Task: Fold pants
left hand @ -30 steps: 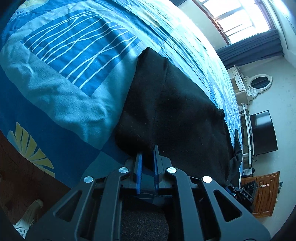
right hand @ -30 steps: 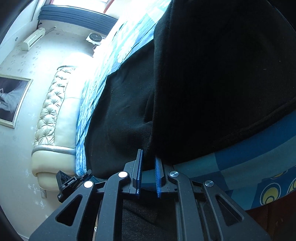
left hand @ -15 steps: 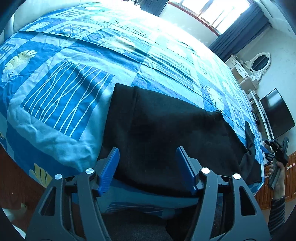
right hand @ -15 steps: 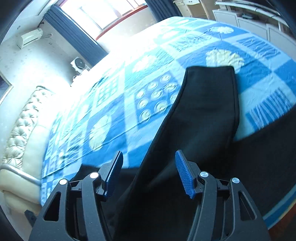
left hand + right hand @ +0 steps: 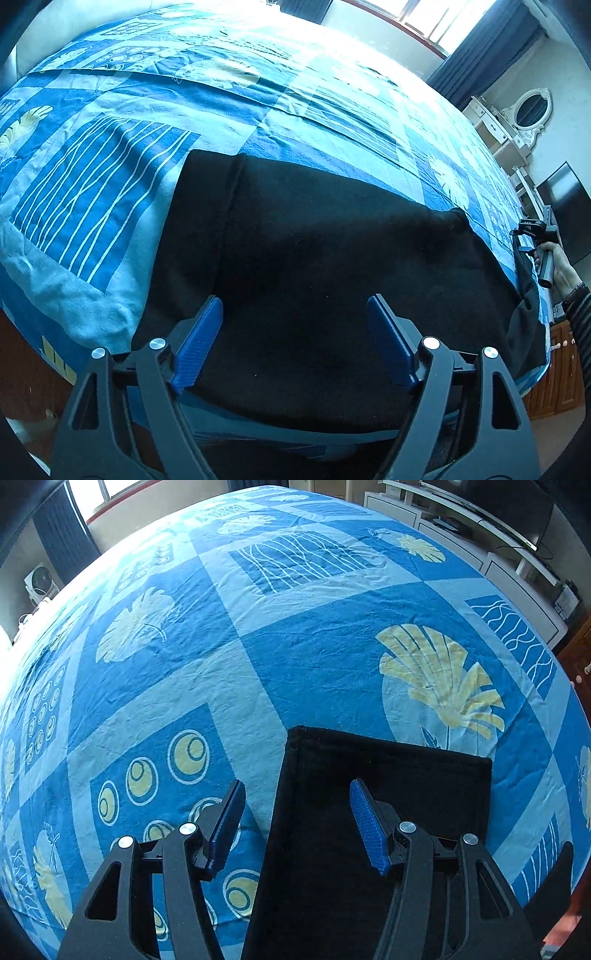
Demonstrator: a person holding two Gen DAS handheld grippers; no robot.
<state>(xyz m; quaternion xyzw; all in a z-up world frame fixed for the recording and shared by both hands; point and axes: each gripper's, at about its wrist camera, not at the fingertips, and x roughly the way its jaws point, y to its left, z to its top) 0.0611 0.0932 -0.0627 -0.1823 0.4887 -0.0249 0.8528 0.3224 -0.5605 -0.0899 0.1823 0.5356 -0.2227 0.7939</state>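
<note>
Both grippers empty, fingers spread wide, hovering over the bed. Left gripper [image 5: 295, 332] sits above the near edge of the black pants [image 5: 332, 258], which lie flat on the blue patterned bedspread [image 5: 110, 184] straight ahead of it. Right gripper [image 5: 297, 823] hangs over one narrow end of the pants [image 5: 388, 794]: the right finger is over the cloth, the left finger over bare bedspread [image 5: 295, 646].

Progress: looks like the legs are already laid one over the other, since a seam or layered edge runs up the left part of the cloth in the left view and the right view shows a single neat strip with a square end. Probably the lengthwise fold is done; crosswise folds to shorten it are likely still left. Cannot confirm layer count, fabric too dark.

Orientation: long axis runs across the left gripper's view, left to right, parallel to the near bed edge. From the right gripper the strip runs away forward, its square end farthest out. Which end is waist and which is cuffs, cannot tell. Far right end droops a little at the bed's edge beside the right gripper [image 5: 532, 240].
</note>
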